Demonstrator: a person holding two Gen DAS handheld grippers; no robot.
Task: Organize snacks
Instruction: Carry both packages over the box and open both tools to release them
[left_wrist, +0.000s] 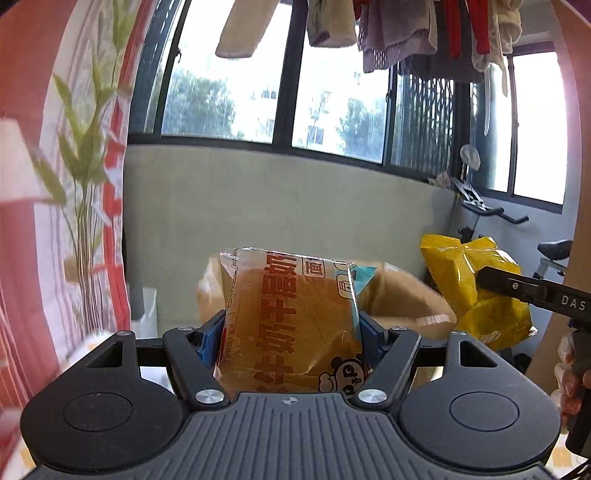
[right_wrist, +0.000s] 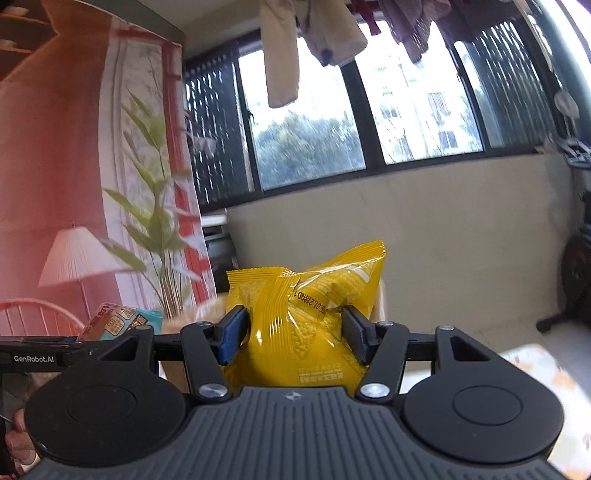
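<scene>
**Two snack packs in the air, box waiting behind**

We are holding one pack in each tool. Our left tool (left_wrist: 291, 332) is gripping a bread pack (left_wrist: 291, 317) across its width, the blue pads pressing into both sides, jaws about half apart because the pack fills the gap. Our right tool (right_wrist: 295, 332) is pinching a yellow snack bag (right_wrist: 303, 325) the same way, the foil creasing where the pads are biting in. Both packs are hanging clear of any surface, pointing towards the window wall.

Behind the bread pack a cardboard box (left_wrist: 402, 299) is showing, blurred; we are guessing that it is the place for the snacks, though we cannot see inside it. So the picking up looks done for these two, while the placing is not yet done. The worktop is almost out of view, so we cannot tell how many snacks are left.
</scene>
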